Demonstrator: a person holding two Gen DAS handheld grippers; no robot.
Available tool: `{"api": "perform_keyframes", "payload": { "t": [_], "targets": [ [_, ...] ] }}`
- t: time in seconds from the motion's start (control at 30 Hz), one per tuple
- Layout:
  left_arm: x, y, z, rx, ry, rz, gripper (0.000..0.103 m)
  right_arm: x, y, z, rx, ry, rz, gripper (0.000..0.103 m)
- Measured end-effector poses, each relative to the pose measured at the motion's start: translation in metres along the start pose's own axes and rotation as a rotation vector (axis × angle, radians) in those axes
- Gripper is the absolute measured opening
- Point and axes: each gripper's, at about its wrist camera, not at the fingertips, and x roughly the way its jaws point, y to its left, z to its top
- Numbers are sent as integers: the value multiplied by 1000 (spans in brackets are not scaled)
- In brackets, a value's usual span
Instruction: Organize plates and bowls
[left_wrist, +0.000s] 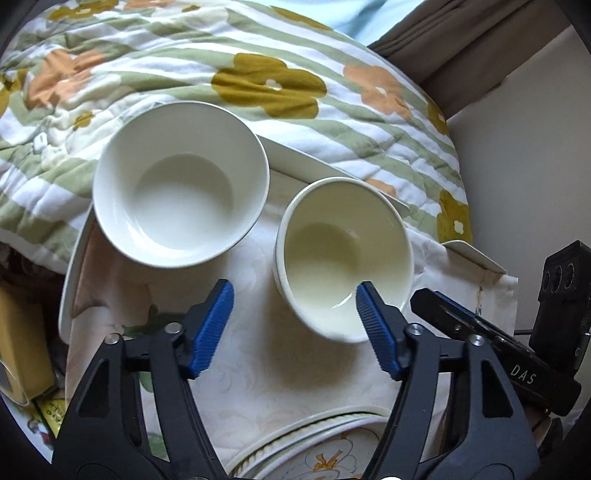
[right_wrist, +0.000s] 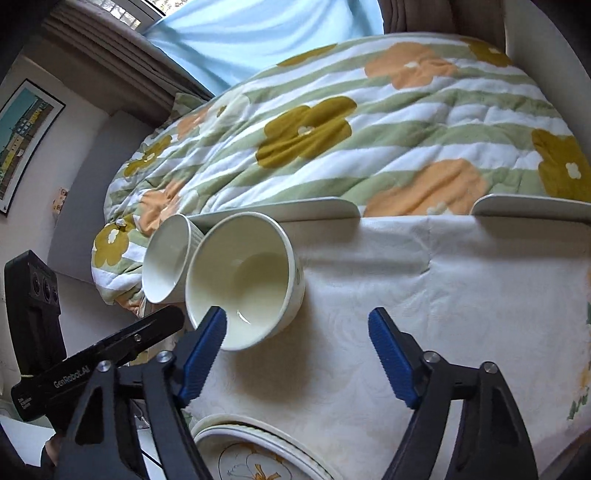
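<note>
Progress: barely begun | my left gripper and right gripper both hung apart, gripping nothing | white bowl and cream bowl sat unstacked side by side on the tablecloth | flowered plates nearest me, bowls unsorted.
</note>
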Motion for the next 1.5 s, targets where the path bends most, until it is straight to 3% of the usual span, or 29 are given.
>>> {"api": "perform_keyframes", "payload": {
  "t": [0.23,0.3,0.33,0.43,0.9,1.17,1.5],
  "targets": [
    [29,3,8,9,22,4,37,28,0,6,17,28,5,46],
    [30,4,8,13,20,8,26,32,0,8,18,36,9,32],
    [31,4,9,13,20,11,16,33,1,9,13,41,6,30],
    [32,4,11,31,20,20,15,39,8,13,0,37,15,19],
    [5,-24,3,123,-22,45,15,10,8,9,-4,-33,10,17],
    [-41,-81,-27,191,-66,21,15,-65,-4,-13,-15,-122,13,17],
    [-74,-185,-110,261,-95,-19,15,-174,-60,-65,8,-214,-26,17]
  ]
}}
